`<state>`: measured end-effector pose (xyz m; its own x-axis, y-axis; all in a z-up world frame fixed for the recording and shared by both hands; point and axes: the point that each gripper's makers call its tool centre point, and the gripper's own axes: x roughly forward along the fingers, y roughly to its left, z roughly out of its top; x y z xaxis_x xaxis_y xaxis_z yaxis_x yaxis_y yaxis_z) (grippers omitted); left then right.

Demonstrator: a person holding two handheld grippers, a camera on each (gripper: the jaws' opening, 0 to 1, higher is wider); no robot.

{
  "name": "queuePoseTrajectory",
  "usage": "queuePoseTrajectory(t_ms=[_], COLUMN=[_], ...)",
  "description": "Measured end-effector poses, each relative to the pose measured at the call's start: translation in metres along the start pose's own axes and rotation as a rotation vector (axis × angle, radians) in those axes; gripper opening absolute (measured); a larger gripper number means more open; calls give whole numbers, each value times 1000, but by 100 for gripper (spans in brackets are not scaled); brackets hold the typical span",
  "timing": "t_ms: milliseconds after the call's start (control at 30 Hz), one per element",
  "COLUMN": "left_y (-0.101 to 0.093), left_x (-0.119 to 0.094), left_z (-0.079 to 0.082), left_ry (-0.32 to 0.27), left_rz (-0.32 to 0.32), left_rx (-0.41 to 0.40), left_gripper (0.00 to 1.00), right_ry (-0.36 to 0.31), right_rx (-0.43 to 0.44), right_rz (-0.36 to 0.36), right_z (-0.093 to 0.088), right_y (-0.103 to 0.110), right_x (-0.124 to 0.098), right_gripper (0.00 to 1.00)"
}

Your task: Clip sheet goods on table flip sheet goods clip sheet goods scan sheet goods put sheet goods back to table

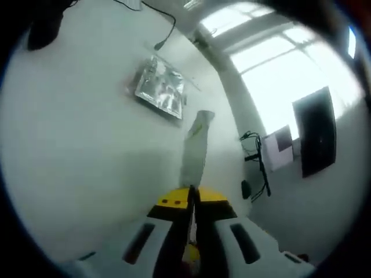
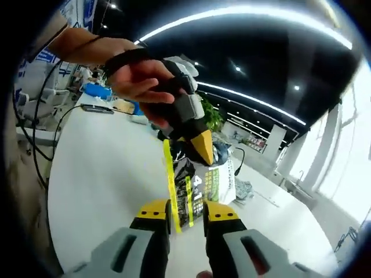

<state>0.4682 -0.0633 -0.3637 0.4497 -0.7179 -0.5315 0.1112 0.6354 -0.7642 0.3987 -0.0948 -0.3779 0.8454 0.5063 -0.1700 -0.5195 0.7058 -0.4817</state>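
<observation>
The left gripper point(image 1: 192, 194) is pinching a thin sheet package point(image 1: 195, 152) edge-on, fingers closed tight on its lower end, holding it up over the white tabletop point(image 1: 75, 150). A silvery foil pouch point(image 1: 160, 87) is lying flat farther off. In the right gripper view, the right gripper point(image 2: 186, 215) is bracketing the package's point(image 2: 194, 191) yellow-striped edge, fingers narrow, while the person's hand point(image 2: 145, 84) is steering the left gripper point(image 2: 203, 147) above it.

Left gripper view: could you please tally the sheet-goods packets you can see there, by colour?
Silver foil packet, lying on the table: 1
Pale packet, clipped edge-on in the left tongs: 1
Total: 2
</observation>
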Motion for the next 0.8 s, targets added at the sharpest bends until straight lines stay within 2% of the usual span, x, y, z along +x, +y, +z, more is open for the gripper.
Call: queuePoseTrajectory(t_ms=[200,400,567,733,800], left_y=[-2,-4,-7,-6,-8], left_x=[0,-2,2,4,4], left_z=[1,4,2,-3,-6], left_ry=[-8,-31,-28,-30,-23], left_rz=[-4,-5,-20,-24,-30], left_rx=[-5,-11,-31,-53,-57], left_gripper=[0,0,0,0,0], right_ry=[-41,-27,27,26,48], right_rx=[78,130,89,98,50], right_rz=[-44,-122,-213,-233,-277], right_z=[11,12,6,6,5], right_y=[4,-5,-14,-12,-15], right_x=[-2,5,18,26,28], right_gripper=[24,24,18,17,17])
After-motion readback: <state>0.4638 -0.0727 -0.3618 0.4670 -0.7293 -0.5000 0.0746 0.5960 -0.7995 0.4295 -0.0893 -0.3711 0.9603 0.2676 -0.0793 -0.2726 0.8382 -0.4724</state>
